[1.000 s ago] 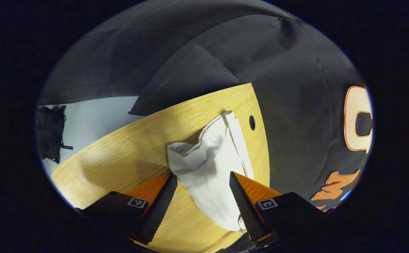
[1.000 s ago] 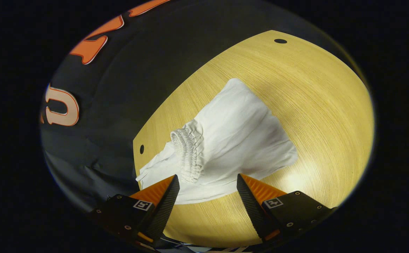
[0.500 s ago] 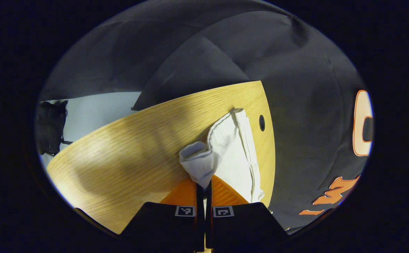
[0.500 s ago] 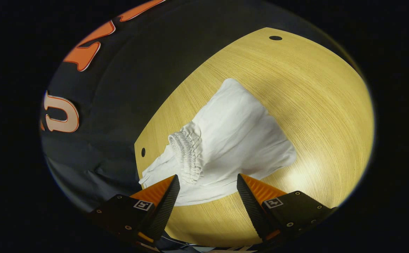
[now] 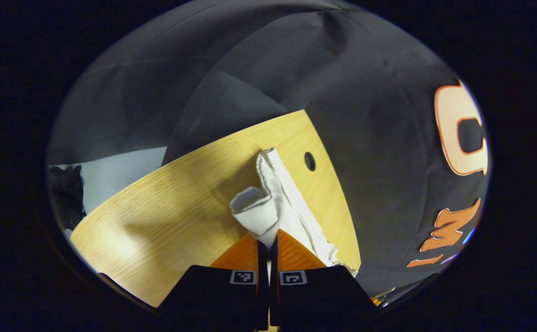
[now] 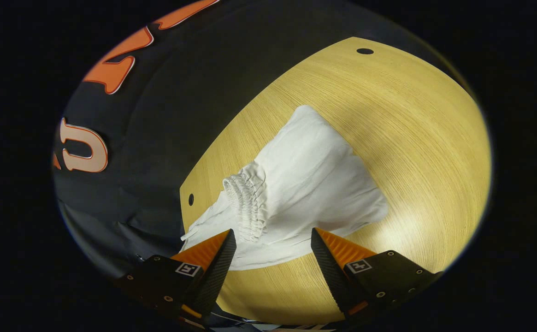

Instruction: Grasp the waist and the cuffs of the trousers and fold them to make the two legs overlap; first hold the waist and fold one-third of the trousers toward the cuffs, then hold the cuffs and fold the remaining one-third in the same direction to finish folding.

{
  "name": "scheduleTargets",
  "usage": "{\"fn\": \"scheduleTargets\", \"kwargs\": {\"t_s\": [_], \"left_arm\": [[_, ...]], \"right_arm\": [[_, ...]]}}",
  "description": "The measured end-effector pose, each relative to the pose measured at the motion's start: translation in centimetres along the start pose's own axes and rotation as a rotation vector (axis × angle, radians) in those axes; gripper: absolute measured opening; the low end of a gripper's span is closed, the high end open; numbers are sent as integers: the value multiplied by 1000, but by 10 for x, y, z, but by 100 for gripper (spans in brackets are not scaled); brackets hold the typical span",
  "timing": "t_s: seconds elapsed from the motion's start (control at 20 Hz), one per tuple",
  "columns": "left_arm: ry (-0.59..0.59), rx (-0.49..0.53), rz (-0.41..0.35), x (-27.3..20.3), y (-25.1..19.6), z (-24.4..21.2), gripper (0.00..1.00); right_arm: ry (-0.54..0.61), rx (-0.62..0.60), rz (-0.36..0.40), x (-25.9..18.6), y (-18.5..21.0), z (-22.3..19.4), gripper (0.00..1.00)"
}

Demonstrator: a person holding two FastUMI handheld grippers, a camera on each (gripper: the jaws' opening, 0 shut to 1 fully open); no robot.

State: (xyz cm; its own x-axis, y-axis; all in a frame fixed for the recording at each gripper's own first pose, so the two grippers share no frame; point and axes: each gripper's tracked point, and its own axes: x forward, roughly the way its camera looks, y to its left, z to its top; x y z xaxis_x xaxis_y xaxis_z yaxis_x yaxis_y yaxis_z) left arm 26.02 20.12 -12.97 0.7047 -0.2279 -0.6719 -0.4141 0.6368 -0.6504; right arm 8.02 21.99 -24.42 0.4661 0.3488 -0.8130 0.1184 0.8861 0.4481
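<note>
My left gripper (image 5: 268, 246) was closed, both fingers pinching a bunched corner of the white trousers (image 5: 275, 207). The pinched cloth rose from between the fingertips in a small folded peak. From that peak the rest of the garment ran away along the wooden table (image 5: 167, 207) as a narrow band toward the table's far edge. In the left gripper view a small round hole in the table (image 5: 309, 161) lay just to the right of that band, near its far end. The hole and the cloth were not touching. The black booth wall (image 5: 379, 152) stood behind the table and to the right of the trousers.

In the right gripper view the trousers (image 6: 305, 180) lay spread flat on the table (image 6: 416, 152). The gathered elastic waist (image 6: 245, 207) formed a ridged fold at the left side of the cloth. A hole in the table (image 6: 191, 199) lay just left of the waist, close to the table's edge. A second hole (image 6: 365, 51) sat well apart from the trousers, near the far edge.

My right gripper (image 6: 273, 249) was open, its fingers spread wide and holding nothing. It hung over the near edge of the trousers, just right of the waist. I could not tell whether the fingertips touched the cloth.
</note>
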Motion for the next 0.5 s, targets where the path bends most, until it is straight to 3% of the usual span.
{"fn": "scheduleTargets", "kwargs": {"t_s": [0.5], "left_arm": [[-93, 178, -125, -47, -136, -17, 5]], "right_arm": [[-128, -118, -29, -56, -53, 45, 98]]}}
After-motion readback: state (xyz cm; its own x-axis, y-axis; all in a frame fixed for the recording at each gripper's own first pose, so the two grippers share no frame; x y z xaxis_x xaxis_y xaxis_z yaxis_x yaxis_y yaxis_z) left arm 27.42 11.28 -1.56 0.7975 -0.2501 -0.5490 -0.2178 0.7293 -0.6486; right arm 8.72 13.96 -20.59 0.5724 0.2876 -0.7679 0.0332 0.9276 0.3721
